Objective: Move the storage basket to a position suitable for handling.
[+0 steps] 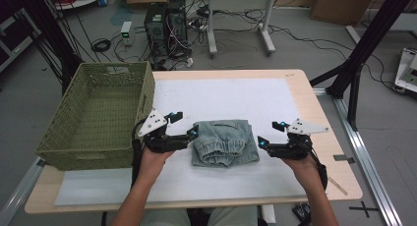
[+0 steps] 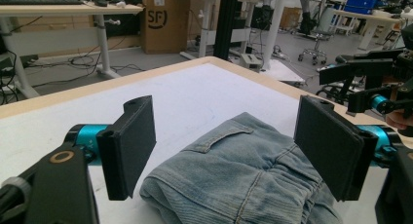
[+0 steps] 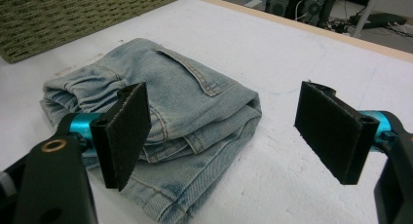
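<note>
A folded pair of light blue jeans [image 1: 225,142] lies on the white mat in the middle of the table. My left gripper [image 1: 186,126] sits at the jeans' left edge, open. In the left gripper view the jeans [image 2: 243,185] lie low between and beyond the wide-apart jaws of that gripper [image 2: 229,146], and neither pad touches the cloth. My right gripper [image 1: 270,133] hovers just right of the jeans, also open. In the right gripper view the jeans [image 3: 160,87] spread behind the left jaw of the gripper [image 3: 229,131], and bare mat lies under the gap.
A green woven basket [image 1: 147,96] stands at the table's left, close to my left hand; its wall [image 3: 73,14] shows beyond the jeans. The white mat [image 1: 236,96] covers most of the wooden table [image 1: 319,113]. Computer towers [image 1: 166,24] and cables are on the floor behind.
</note>
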Demonstrator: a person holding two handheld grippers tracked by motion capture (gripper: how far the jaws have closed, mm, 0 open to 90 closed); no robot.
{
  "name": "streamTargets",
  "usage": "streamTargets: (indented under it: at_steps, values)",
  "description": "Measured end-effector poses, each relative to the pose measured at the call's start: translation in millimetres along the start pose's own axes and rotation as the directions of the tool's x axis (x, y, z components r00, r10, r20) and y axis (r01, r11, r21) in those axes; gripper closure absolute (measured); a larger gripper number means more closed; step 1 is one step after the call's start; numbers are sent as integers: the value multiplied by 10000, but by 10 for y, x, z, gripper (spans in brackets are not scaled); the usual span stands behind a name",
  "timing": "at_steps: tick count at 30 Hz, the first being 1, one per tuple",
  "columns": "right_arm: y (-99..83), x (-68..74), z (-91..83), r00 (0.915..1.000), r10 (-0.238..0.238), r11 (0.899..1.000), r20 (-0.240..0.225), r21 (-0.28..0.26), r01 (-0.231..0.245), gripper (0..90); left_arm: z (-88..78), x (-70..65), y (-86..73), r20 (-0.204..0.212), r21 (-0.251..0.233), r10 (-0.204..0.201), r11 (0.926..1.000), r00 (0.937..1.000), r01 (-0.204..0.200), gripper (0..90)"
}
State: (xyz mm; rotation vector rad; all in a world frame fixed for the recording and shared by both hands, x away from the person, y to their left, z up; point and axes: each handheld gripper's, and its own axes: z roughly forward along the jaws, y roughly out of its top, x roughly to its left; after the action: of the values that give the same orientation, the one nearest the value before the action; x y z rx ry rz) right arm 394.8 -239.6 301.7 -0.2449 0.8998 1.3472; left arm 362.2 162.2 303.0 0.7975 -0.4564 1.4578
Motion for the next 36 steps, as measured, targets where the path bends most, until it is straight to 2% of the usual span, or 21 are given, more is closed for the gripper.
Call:
streamTargets:
  at_steps: [4,9,18,20,28,33,35,36]
  values:
    - [-12,-14,-21,10000,66,10000,38,-49,-65,214,-81,18,27,-155,-116,8,9999,9999,-10,231]
    - [-19,-8,-9,10000,36,10000,1,-3,-36,214,-270,81,70,-655,-93,-75,9999,9978,69,231]
    - [-2,1,14,10000,36,10000,-64,-82,-37,214,-711,275,188,-1214,-720,-311,9972,9921,224,225]
    - [0,2,13,9999,99,9999,-98,-115,-100,214,-801,331,212,-1487,-767,-326,9968,9883,214,197]
    - [-5,-21,-10,9999,153,9997,-28,-212,-154,214,-1199,599,316,-2239,-932,-277,9956,9742,69,199]
    - [-6,-22,-11,9999,157,9997,-21,-210,-158,214,-1415,752,353,-2714,-945,-313,9955,9620,57,199]
    - [-6,-20,-10,9999,153,9997,-19,-207,-153,214,-1501,824,362,-2955,-924,-236,9957,9550,-39,199]
    - [-7,-20,-11,9999,145,9997,-17,-208,-145,214,-1548,870,367,-3138,-893,-217,9960,9492,-67,199]
